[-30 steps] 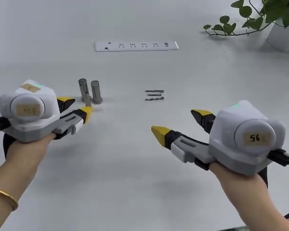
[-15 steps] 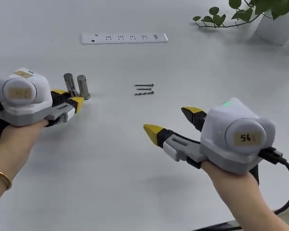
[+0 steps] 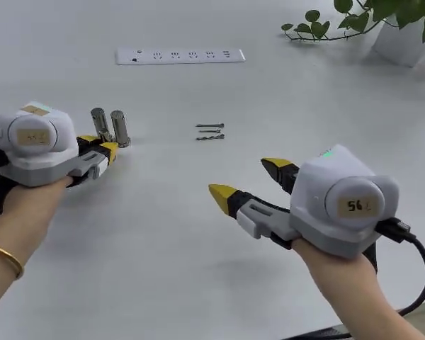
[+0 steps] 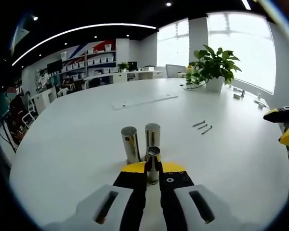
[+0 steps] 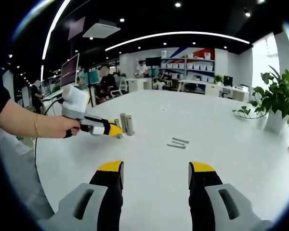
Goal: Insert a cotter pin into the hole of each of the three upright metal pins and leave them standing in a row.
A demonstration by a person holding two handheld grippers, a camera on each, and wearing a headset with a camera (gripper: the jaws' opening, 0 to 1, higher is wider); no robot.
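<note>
Three short steel pins stand at the left of the white table. Two of them (image 3: 99,124) (image 3: 119,127) are free and upright. The nearest pin (image 4: 152,163) is upright between the yellow-tipped jaws of my left gripper (image 3: 103,149), which is shut on it. Three cotter pins (image 3: 210,132) lie side by side at mid-table, also seen as cotter pins (image 5: 178,143) in the right gripper view. My right gripper (image 3: 249,178) hovers in front of them, open and holding nothing, its jaws wide apart (image 5: 156,168).
A white power strip (image 3: 180,56) lies at the back of the table. A potted plant (image 3: 382,21) stands at the back right corner. A black cable (image 3: 414,273) trails from the right gripper over the near edge.
The left gripper's jaws have drawn together around the nearest steel pin. The right gripper has stayed open and has barely moved. The head camera has shifted slightly.
</note>
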